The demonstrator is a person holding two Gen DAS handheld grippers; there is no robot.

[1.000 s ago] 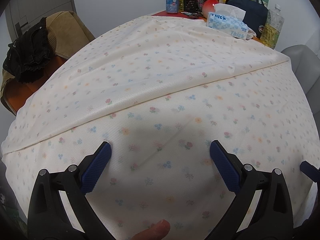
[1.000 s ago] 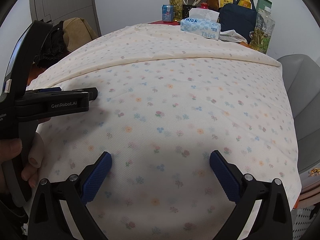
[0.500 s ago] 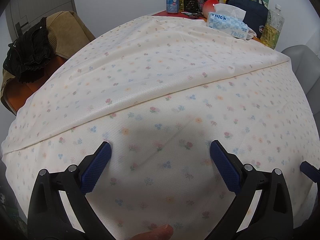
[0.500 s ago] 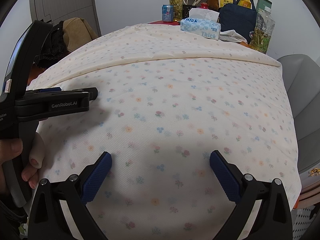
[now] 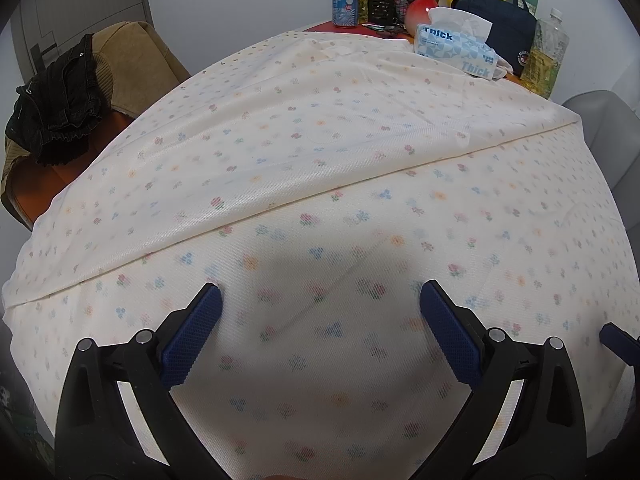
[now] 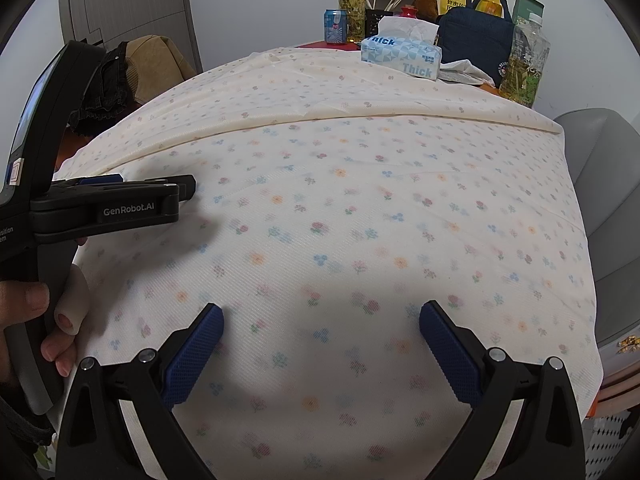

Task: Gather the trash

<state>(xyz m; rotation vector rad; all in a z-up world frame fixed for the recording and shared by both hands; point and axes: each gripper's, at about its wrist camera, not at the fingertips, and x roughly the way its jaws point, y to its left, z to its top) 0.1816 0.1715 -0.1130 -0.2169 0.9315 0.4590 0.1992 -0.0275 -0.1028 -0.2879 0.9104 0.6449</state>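
Most of both views is a floral cloth (image 5: 320, 152) draped over the surface, a fold line crossing it. At the far end stand a navy bag (image 5: 498, 32), a tissue box (image 5: 456, 50), an oil bottle (image 5: 546, 58) and a can (image 5: 345, 6). Crumpled tissue (image 6: 464, 69), the likely trash, lies just beside the box. Left gripper (image 5: 320, 330) and right gripper (image 6: 320, 340) hover above the cloth side by side, each spread wide and holding nothing.
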